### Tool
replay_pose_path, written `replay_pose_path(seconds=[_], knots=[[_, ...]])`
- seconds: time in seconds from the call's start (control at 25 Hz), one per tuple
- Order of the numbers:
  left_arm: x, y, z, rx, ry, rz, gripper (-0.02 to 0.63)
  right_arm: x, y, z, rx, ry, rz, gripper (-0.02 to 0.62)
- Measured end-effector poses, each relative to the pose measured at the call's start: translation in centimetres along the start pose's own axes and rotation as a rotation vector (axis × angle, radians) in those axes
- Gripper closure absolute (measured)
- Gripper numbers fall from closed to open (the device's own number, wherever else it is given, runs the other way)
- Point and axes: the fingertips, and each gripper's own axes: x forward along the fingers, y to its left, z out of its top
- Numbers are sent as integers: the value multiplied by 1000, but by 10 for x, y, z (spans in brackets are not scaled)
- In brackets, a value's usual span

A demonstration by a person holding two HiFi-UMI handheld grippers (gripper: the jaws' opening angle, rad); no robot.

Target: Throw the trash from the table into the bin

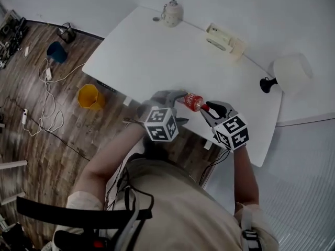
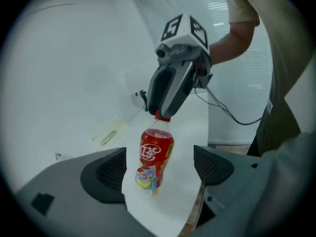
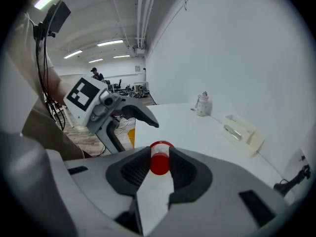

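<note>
White counter (image 1: 157, 51) mostly bare: small white jar (image 1: 171, 13) and a pale tray (image 1: 225, 41) at the far edge, lamp (image 1: 290, 73) at the far right. Yellow bin (image 1: 89, 96) stands on the wood floor (image 1: 31, 156) just left of the counter, with loose cables (image 1: 47, 103) further left. Nothing sits between the tools and the bin. Red bottle (image 2: 154, 157) is up in the air over the counter's near edge, tilted, with its red cap (image 3: 159, 161) toward the right. Right tool (image 3: 159, 166) is clamped on the cap and neck, angled down. Left tool (image 1: 177, 97) is spread wide, pointing down, with the bottle body between its jaws and gaps on both sides, so no grip. The left gripper view shows the label and those gaps. The right gripper view shows only the cap. Only the head view shows both forearms held close to the torso.
</note>
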Motion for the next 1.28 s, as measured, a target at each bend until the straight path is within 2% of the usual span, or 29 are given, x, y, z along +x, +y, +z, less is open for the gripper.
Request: replay_pose_path(seconds=[0.12, 0.24, 0.36, 0.44, 0.56, 0.64, 0.72, 0.84, 0.96, 1.0, 1.04, 1.08, 1.16, 1.28], knots=[[26, 14, -4, 86, 23, 2, 206, 6, -2, 6, -8, 14, 11, 479], [43, 16, -7, 145, 29, -44, 207, 10, 1, 14, -2, 17, 21, 479], [54, 23, -10, 112, 15, -79, 211, 15, -1, 21, -1, 27, 33, 479], [56, 29, -10, 86, -2, -80, 265, 17, -5, 25, 1, 24, 38, 479], [54, 36, -8, 24, -21, -87, 270, 15, -11, 34, -24, -23, 28, 472], [49, 46, -10, -77, -44, -76, 272, 15, -16, 45, -52, -77, 0, 451], [40, 60, -16, -205, -70, -47, 273, 11, -19, 59, -35, -158, -4, 361], [15, 75, -27, -379, -102, 9, 273, -6, -19, 81, 80, -326, 22, 351], [-16, 79, -34, -564, -156, 65, 273, -17, -9, 85, 156, -395, 56, 354], [-27, 80, -37, -630, -179, 85, 273, -18, -4, 83, 165, -398, 70, 388], [-37, 81, -40, -699, -204, 105, 273, -18, 3, 80, 172, -398, 84, 542], [-46, 81, -43, -771, -232, 124, 273, -18, 10, 74, 181, -394, 100, 568], [-66, 74, -52, -908, -281, 162, 273, -14, 29, 61, 204, -381, 138, 575], [-98, 55, -70, -1041, -317, 222, 273, -4, 57, 42, 249, -359, 180, 575]])
